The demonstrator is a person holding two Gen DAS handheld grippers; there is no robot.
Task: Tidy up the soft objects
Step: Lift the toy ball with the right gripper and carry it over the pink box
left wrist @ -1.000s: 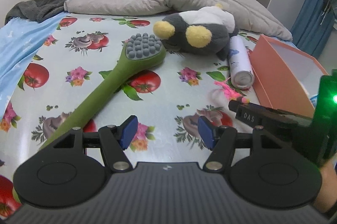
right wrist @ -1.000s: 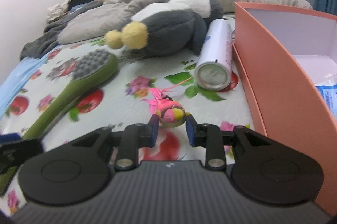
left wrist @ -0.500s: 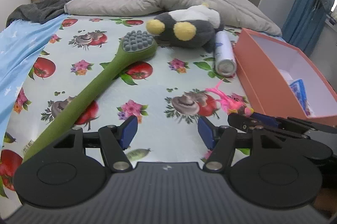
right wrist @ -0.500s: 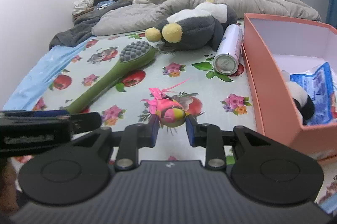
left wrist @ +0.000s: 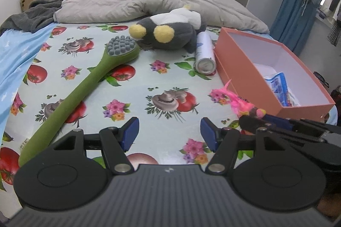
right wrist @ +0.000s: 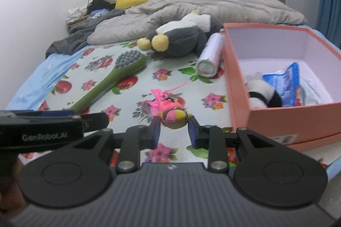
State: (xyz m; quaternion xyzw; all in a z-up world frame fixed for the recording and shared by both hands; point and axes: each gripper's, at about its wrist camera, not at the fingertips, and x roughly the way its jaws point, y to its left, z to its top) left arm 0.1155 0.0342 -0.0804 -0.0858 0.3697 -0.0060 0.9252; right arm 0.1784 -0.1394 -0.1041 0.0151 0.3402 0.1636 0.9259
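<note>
My right gripper (right wrist: 173, 127) is shut on a small pink and yellow soft ball toy (right wrist: 173, 116) with pink tassels, held above the floral sheet, left of the open pink box (right wrist: 275, 118). In the left wrist view the same toy (left wrist: 240, 102) shows at the right, in front of the pink box (left wrist: 245, 75). My left gripper (left wrist: 169, 133) stands open with nothing between its blue pads. A grey plush penguin (left wrist: 168, 35) lies at the back of the sheet, also visible as the penguin (right wrist: 181, 40) in the right wrist view. A panda plush (right wrist: 261, 94) lies inside the box.
A long green massage brush (left wrist: 91, 79) lies diagonally on the left. A white spray can (left wrist: 204, 52) rests beside the box. A blue packet (right wrist: 286, 84) sits in the box. A rumpled grey duvet (left wrist: 159, 0) covers the far bed; blue cloth (left wrist: 12, 56) lies at the left edge.
Both grippers pulled back and rose, so the bed and box look farther away. The toy stayed clamped in the right gripper. More of the box's inside shows now.
</note>
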